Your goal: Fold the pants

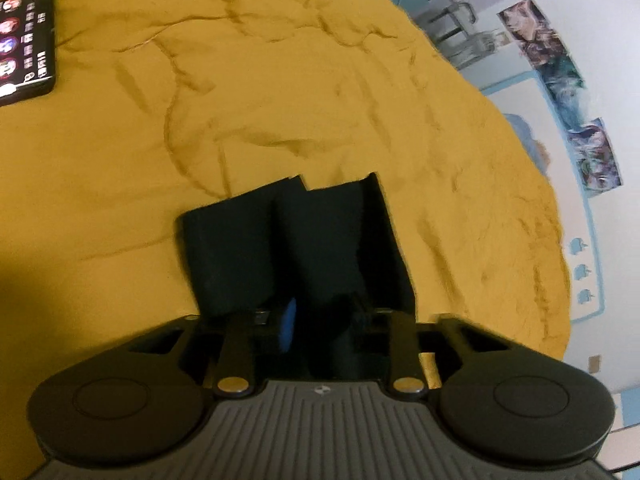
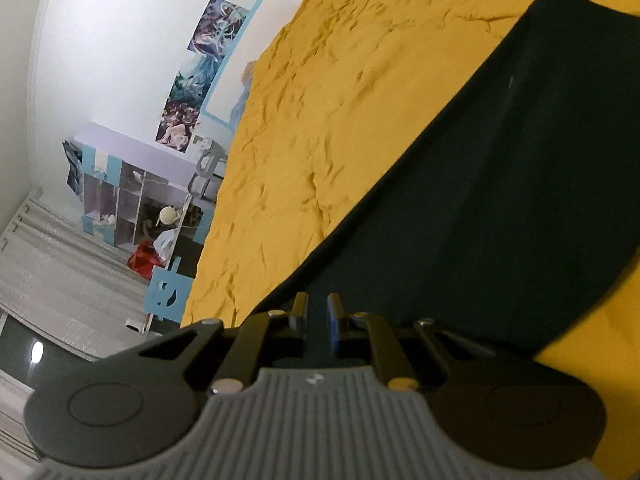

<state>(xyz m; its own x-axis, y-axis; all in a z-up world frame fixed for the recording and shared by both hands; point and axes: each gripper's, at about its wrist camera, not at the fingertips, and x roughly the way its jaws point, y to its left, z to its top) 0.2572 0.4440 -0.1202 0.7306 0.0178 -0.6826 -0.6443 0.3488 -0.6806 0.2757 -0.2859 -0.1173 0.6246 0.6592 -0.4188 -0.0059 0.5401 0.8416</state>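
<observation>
On the wrinkled mustard-yellow bedspread, one pair of dark navy fabric pants, seen by both wrist cameras. In the left view, directly ahead at 12 o'clock of the left gripper, two leg ends side by side, cut ends pointing away toward 12, cloth running back between the fingers. Left jaws parted with dark cloth lying in the gap, a blue pad on one finger; cannot tell whether pressing the cloth or merely around it. In the right view, the same pants as one broad dark band stretching from the right gripper up toward 1 o'clock, apparently lifted and taut, left edge straight against the yellow. Right jaws drawn close together with the dark cloth seemingly pinched between them, a narrow slit showing.

Count: one pair of pants, two grippers, one black flat rectangular device with a lit icon screen lying at 10 o'clock in the left view, well apart from the pants.

Bare bedspread all around the leg ends toward 9, 12 and 2 o'clock. Bed edge at 3 o'clock in the left view, at 9 o'clock in the right view, a white wall with three posters beyond.
</observation>
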